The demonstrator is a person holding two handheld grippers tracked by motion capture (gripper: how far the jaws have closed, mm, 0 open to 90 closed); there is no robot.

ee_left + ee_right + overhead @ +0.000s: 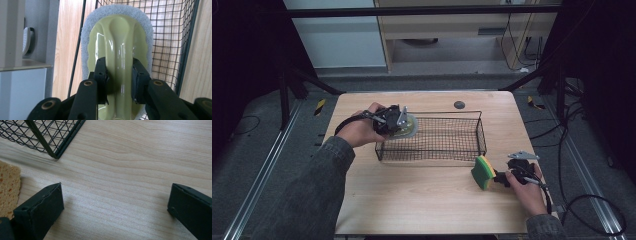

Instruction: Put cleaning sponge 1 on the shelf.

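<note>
Left tongs (119, 77) clamped on the raised handle of a pale green scrubber (117, 47) with a grey-white pad around its edge. Held at the left end of the black wire basket (447, 137), over the rim, pad facing into the mesh; can't tell if touching the wire. Seen from above at the basket's left end too (408, 125), with the left hand (359, 131) wrapped round the gripper.

Right tongs (116, 202) wide apart, gripping nothing, just bare wood table (140, 160) between the 2 jaws. Resting low near the table's right front, right hand (528, 187) behind. Yellow and green sponge (484, 172) standing on edge just beside the right tongs, on the left jaw's outer side, in front of the basket's right corner. Same sponge peeking in at the left edge of the right gripper view (8, 190), close to the left jaw but not between them.

Small dark round disc (459, 104) on the table behind the basket.
</note>
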